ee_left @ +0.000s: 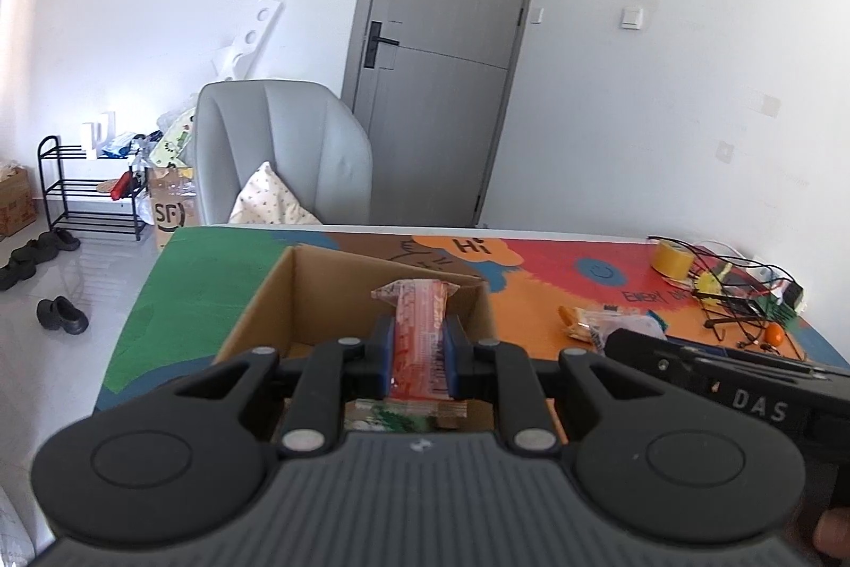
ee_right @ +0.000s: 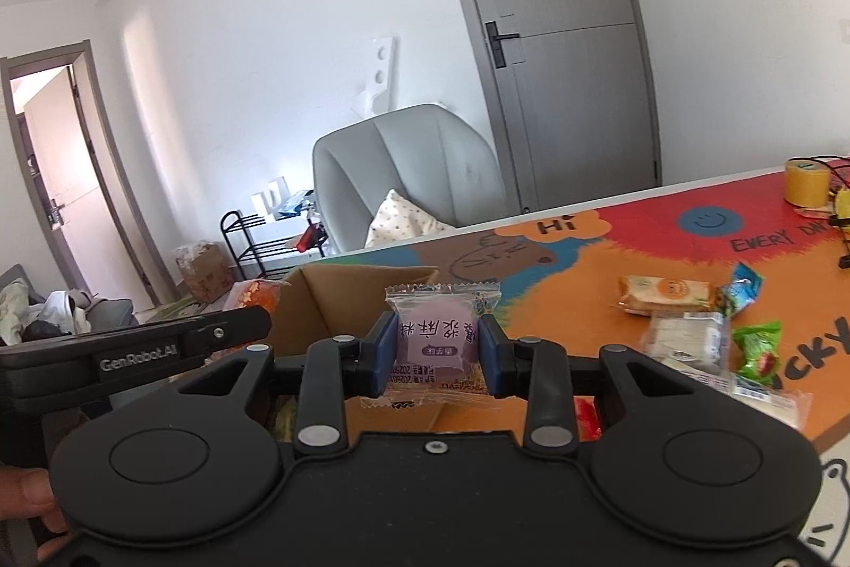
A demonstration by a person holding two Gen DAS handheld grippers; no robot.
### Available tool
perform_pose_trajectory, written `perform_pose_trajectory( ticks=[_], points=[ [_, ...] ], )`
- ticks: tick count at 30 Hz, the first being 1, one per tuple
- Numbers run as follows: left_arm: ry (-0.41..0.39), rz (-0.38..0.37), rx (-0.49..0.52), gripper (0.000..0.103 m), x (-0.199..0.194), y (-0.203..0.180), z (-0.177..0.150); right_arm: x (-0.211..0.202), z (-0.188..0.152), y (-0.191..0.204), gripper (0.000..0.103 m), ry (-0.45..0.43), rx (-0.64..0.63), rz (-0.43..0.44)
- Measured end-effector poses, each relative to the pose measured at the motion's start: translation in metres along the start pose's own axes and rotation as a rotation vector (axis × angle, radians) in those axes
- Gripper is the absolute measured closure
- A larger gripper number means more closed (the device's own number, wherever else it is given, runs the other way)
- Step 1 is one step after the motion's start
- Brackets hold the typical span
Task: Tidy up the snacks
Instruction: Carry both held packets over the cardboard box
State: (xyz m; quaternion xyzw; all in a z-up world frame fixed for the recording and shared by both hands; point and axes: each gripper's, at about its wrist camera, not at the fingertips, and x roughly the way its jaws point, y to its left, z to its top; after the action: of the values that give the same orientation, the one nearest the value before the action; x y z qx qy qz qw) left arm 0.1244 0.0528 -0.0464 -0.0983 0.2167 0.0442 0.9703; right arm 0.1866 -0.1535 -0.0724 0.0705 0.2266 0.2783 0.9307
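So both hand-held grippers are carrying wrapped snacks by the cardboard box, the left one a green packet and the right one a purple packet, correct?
Not quite. The left hand-held gripper holds a red packet, as the left wrist view shows. The right hand-held gripper does hold a purple packet near the cardboard box.

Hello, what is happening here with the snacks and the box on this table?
A person is sorting snacks with a gripper in each hand. The left gripper is shut on a red snack packet, held above the open cardboard box. The right gripper is shut on a purple snack packet, also near the box. Several more wrapped snacks lie loose on the colourful table mat, not yet put away.
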Motion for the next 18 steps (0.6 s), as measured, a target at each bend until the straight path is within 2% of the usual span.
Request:
perform_pose_trajectory(
  ticks=[12, 18],
  points=[
    [0.048, 0.062, -0.046, 0.085, 0.031, 0.034, -0.001, 0.035, 0.000, 0.019, 0.069, 0.031, 0.006, 0.067],
    [0.068, 0.069, -0.060, 0.085, 0.041, 0.046, -0.002, 0.055, 0.002, 0.029, 0.069, 0.049, 0.004, 0.081]
  ],
)
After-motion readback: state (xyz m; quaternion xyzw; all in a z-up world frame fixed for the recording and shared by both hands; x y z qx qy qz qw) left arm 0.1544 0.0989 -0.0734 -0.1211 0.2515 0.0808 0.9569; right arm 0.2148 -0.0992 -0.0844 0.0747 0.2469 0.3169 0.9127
